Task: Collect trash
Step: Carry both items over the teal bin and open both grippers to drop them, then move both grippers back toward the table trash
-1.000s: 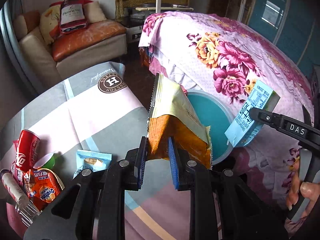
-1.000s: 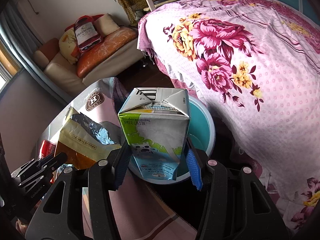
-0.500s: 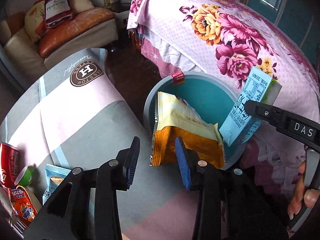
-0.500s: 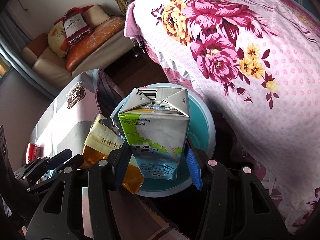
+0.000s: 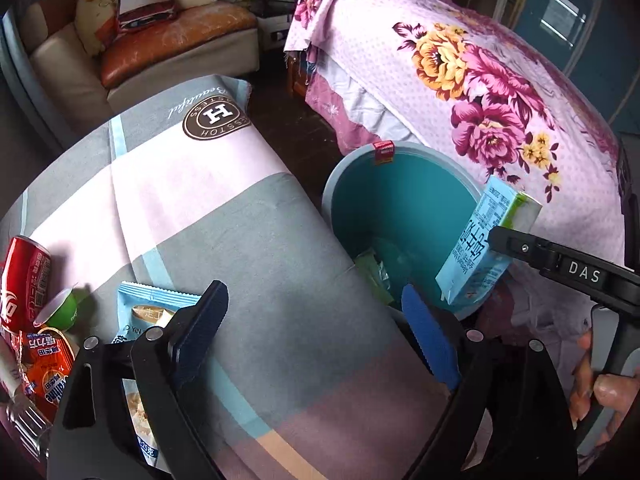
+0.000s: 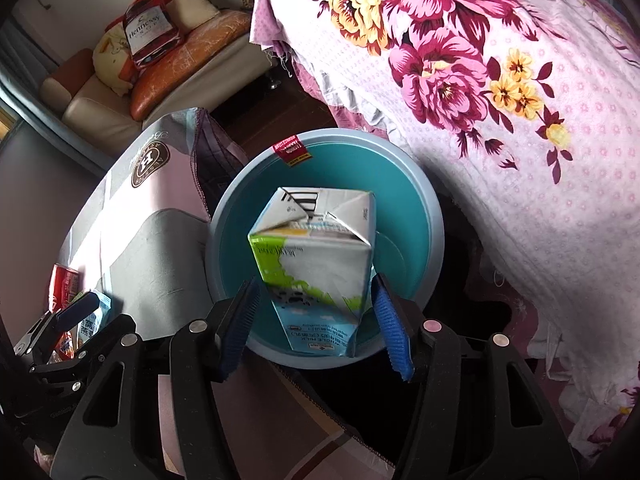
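1. Left hand-held gripper (image 5: 314, 324) stood wide open with nothing between its jaws, which had just been opening; it hung over the edge of the counter (image 5: 248, 240) beside the teal bin (image 5: 400, 208).
2. Right hand-held gripper (image 6: 316, 316) had its jaws just opening too; the milk carton (image 6: 316, 264) sat between the blue pads (image 6: 390, 324) over the bin's mouth, with gaps visible on both sides, so it was no longer clamped.
3. Some green wrapping (image 5: 372, 272) lay inside the bin.
4. On the counter's left part lay a red can (image 5: 24, 276), a green cup (image 5: 64, 308), a blue snack packet (image 5: 148, 304) and an orange packet (image 5: 46, 368).
5. A flowered bed (image 6: 520, 120) stood just behind the bin.
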